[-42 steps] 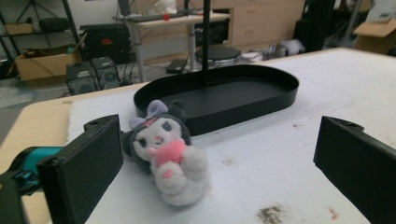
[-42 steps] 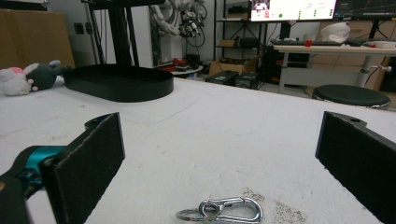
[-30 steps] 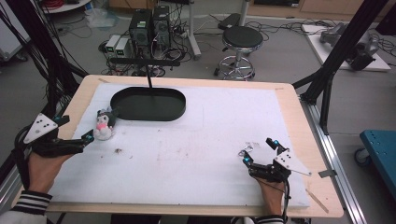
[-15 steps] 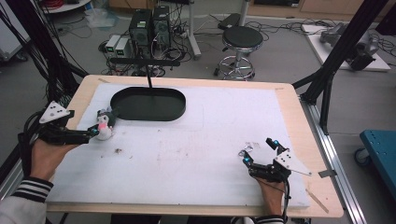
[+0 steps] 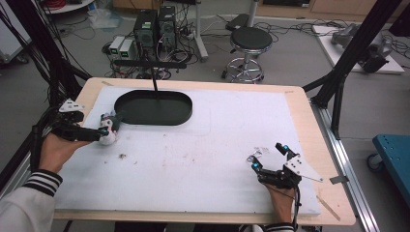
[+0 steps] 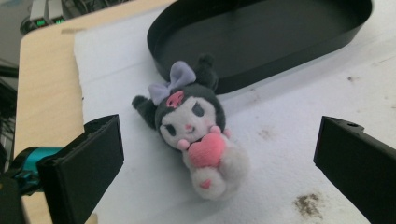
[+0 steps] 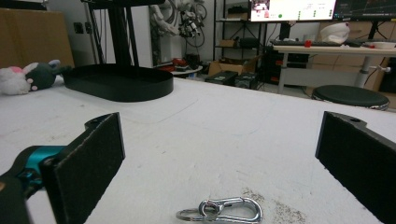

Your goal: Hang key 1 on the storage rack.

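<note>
Plush toy, small, dark grey head, lilac bow, white body, pink heart: lies on its back on the white padded surface, just beside the near rim of the black oval plastic tray, at the surface's far left. Left hand-held gripper: jaws spread wide, one on either side of the toy, neither touching it; seen from above it sits at the toy's left. Right hand-held gripper: jaws spread wide, low over the surface near its front right edge. Silver metal carabiner with key ring: lies flat between the right jaws, untouched. Tray: nothing inside; well apart from the carabiner.
</note>
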